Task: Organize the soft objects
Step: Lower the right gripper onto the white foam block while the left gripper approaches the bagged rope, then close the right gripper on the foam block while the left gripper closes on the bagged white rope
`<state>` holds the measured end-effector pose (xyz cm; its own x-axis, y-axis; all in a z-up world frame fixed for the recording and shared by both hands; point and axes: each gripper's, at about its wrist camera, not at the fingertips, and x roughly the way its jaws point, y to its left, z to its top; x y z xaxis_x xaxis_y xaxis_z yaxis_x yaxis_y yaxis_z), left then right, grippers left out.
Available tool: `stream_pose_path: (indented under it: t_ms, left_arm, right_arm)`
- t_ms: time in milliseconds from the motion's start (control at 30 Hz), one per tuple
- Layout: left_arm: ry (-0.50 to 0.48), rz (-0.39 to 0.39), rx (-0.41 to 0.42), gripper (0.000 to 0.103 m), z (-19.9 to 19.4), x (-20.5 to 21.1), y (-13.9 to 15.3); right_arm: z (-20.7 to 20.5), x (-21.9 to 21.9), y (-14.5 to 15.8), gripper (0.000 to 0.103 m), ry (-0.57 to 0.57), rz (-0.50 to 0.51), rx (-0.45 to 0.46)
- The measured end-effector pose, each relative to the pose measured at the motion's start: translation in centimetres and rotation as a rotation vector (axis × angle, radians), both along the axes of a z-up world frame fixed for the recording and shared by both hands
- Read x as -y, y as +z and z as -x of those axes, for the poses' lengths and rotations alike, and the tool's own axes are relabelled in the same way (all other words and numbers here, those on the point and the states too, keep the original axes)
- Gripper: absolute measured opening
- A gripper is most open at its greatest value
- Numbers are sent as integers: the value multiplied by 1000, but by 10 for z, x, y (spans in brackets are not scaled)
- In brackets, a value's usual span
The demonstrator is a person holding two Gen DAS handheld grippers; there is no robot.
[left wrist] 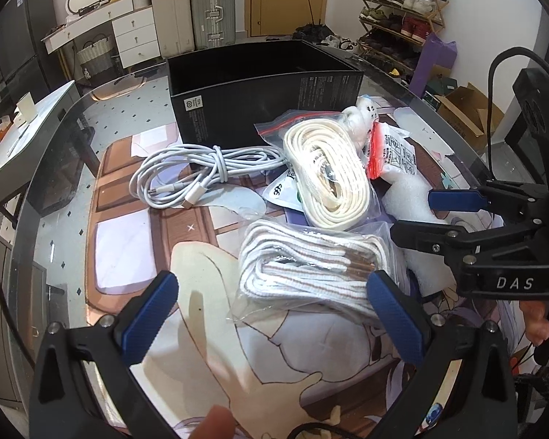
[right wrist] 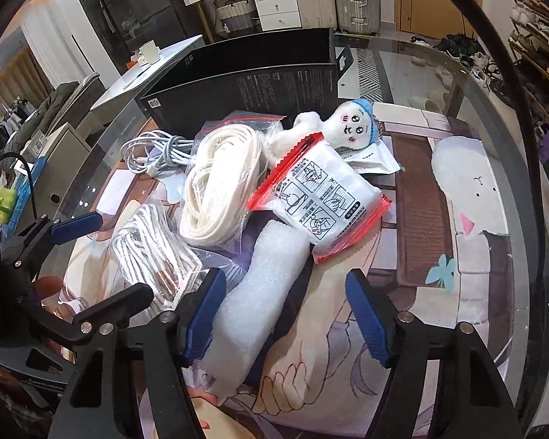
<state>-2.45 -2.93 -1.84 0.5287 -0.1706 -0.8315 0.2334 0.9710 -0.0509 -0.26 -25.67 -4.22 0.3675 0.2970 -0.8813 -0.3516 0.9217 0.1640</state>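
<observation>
The foam roll (right wrist: pixel 252 292) is lying on the table (right wrist: pixel 494 117), in front of the black box (right wrist: pixel 238 87). It is looking light, soft and compressible; mid-length is offering the best hold. The right tool (right wrist: pixel 285 314) is straddling it, half open, gripping nothing. The left tool (left wrist: pixel 271 314) is hanging open, empty, beside the bagged striped cord (left wrist: pixel 303 259).

Bright, sharp views (fisheye-bent, dark-cornered edges).

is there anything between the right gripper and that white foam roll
Nothing visible. The foam roll already lies between the right gripper's open fingers: the left pad is against its side, the right pad stands clear. Only the far end is covered, where the red-edged packet rests on it.
</observation>
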Motion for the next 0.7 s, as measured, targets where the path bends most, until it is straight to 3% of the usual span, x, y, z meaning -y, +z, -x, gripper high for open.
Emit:
stream_pose_path:
  t_ms: [167,400,467,700]
  left_arm:
    - [-68,-32,4,103,-4,2,4]
    - [-163,-47,-9,103,-12,10,8]
    - [-206,-58,-18,103,-14,14,9]
    - [-276,-83,-62,103,-25,18,17]
  right_arm:
    - [1,-1,-5,58,-2,-11,-8]
    - [3,0,-3,36,11,-31,-23]
    - [3,2,-2,25,15,-35,-27]
    - [4,12,1,23,26,-37,-34]
